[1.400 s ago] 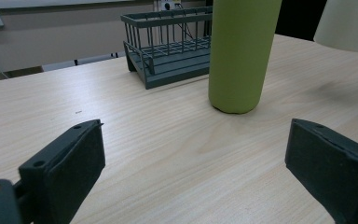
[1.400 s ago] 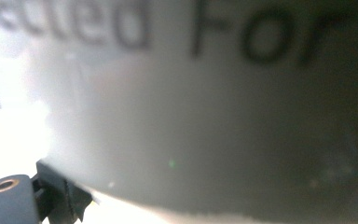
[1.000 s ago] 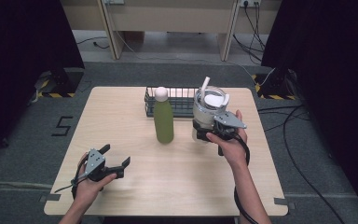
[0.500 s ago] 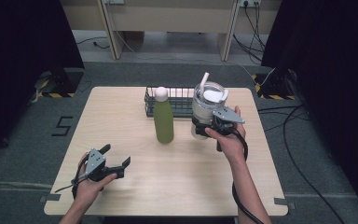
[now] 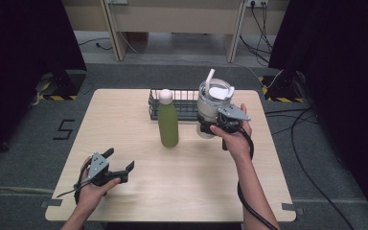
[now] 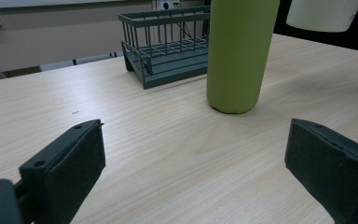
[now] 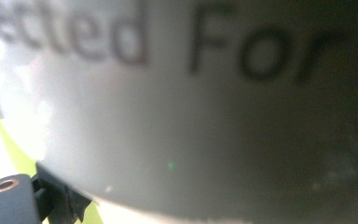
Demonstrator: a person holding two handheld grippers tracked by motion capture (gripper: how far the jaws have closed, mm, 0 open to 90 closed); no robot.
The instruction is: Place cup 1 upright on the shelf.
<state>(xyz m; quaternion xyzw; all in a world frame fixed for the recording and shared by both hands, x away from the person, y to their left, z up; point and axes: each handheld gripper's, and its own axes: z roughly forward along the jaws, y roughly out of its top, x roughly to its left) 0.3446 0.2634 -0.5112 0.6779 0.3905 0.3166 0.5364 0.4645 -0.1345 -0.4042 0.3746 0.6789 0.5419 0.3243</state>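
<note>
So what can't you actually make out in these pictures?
- Right tool, high view: its jaws sit behind the white cup and the hand; right gripper view is a blur of cup wall.
- Cup's print, right gripper view: blurred, cut off by the edges.
- Green bottle, left gripper view: top cut off.
- Wire basket, high view: bottle and cup hide part of the inside.

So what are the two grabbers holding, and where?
The right gripper grips the white tumbler around its lower body, lifted off the table. The left gripper is open, holding nothing.
</note>
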